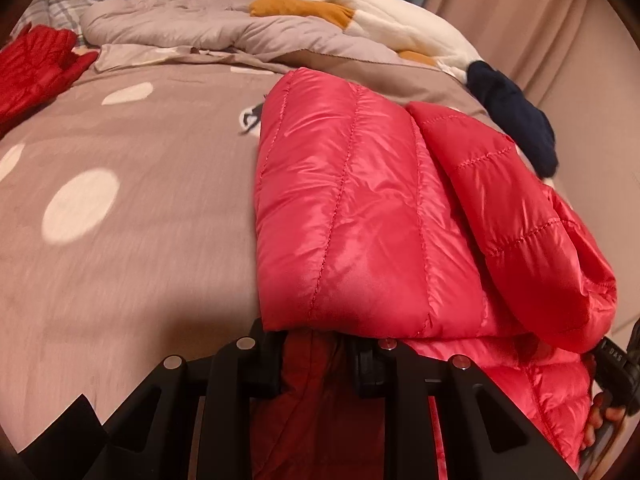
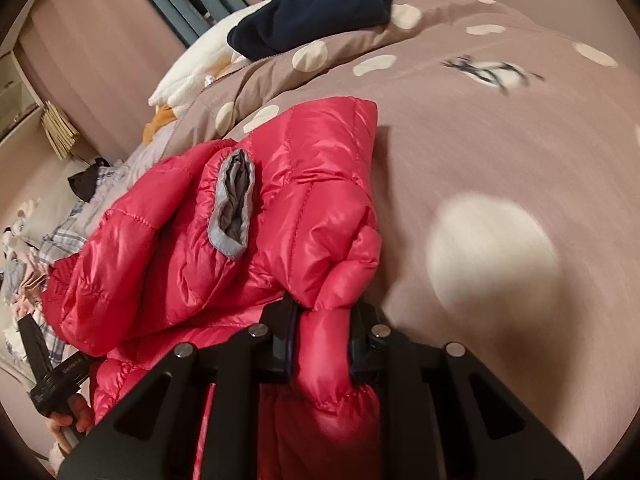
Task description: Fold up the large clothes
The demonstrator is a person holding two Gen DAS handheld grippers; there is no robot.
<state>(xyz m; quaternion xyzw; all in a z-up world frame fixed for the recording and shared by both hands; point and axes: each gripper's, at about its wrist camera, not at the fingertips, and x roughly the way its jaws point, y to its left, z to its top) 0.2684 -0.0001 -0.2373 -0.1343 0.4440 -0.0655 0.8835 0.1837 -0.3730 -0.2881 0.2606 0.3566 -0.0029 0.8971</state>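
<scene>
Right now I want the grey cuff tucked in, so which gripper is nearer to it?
Right. The right gripper grips the jacket just below the grey cuff. The left gripper holds the jacket's other end; the cuff is out of its view.

I'm working in a bedroom at home. I'm looking over a bed spread with a taupe, white-dotted duvet cover; a checked pillow lies at its far end, loose clothes are heaped along its edges, and beige curtains hang behind.
</scene>
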